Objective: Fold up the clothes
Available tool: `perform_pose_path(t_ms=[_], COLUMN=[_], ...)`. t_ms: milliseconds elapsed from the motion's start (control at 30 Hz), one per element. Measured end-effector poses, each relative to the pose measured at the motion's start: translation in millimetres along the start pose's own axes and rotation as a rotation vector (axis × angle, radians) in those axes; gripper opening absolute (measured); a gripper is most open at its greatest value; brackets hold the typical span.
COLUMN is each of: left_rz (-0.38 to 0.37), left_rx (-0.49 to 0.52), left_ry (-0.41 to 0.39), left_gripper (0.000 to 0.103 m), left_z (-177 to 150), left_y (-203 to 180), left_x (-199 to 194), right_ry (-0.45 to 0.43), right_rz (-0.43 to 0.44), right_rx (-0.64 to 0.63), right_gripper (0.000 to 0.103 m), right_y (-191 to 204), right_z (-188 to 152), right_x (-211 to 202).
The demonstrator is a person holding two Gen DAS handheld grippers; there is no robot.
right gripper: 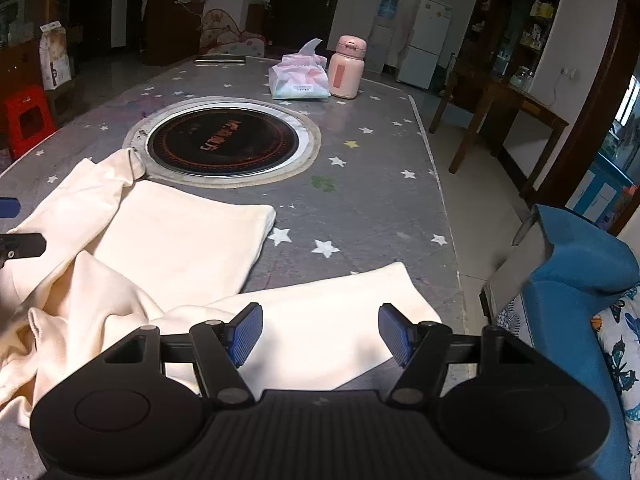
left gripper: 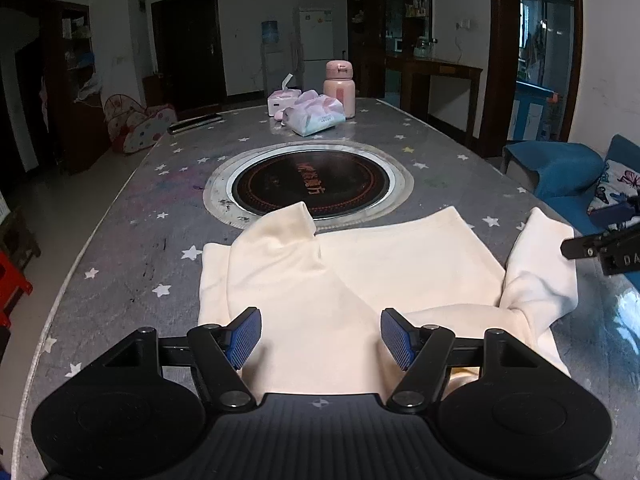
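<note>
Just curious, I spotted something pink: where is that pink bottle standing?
The pink bottle stands upright at the table's far end in both views, beyond the round cooktop, just right of the tissue pack.

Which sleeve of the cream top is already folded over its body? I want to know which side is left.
The sleeve ending by the round cooktop lies folded across the cream top. The other sleeve still sprawls outward under the right gripper.
</note>
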State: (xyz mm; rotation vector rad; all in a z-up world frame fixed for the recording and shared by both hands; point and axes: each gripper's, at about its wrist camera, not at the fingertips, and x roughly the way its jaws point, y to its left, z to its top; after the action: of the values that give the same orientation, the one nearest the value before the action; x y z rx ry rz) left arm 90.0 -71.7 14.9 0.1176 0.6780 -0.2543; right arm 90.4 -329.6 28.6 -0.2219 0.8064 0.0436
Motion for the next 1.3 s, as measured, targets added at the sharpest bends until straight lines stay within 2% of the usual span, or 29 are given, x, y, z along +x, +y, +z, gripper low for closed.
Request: perform_pose_path(t_ms=[200, 333, 400, 667, 867, 1167, 1300], left_rz=[0.003, 0.005, 0.007, -0.007, -0.014, -0.067, -0.070], left_rx=[-0.049, -0.067, -0.077, -0.068, -0.065, -0.070, -0.089], left_ry=[0.015, 0.037, 0.048, 0.083, 0.051, 0.048, 0.054], left_gripper=[0.067, 0.060, 0.060, 0.040, 0.041, 0.042, 0.048], left_z=[3.5, 3.7, 3.6, 9.7, 17.1, 15.4, 20.9], left_y=[9.6, 16.6, 21.0, 46.8, 44.9, 23.6, 14.0], left_x=[7.1, 11.8, 12.9, -0.7, -2.8, 7.6, 17.1], right_ry=[-0.002, -0.014, -0.025, -0.062, -0.067, -0.054, -0.064], right_rz=[0.010, 0.019, 0.023, 0.046, 0.063, 0.084, 0.096], right_rx=[0.007, 0.020, 0.025, -0.011, -0.002, 0.013, 0.008], right_gripper=[0.066, 0.066, 0.066, 0.067, 0.067, 0.067, 0.067], right_y=[1.8, 2.4, 3.6, 15.2, 18.5, 22.6, 25.9], right_z=[1.9, -1.2, -3.3, -7.2, -6.6, -11.5, -11.0], right_x=[0.4, -0.4, -2.4, -17.7, -16.9, -6.4, -6.2])
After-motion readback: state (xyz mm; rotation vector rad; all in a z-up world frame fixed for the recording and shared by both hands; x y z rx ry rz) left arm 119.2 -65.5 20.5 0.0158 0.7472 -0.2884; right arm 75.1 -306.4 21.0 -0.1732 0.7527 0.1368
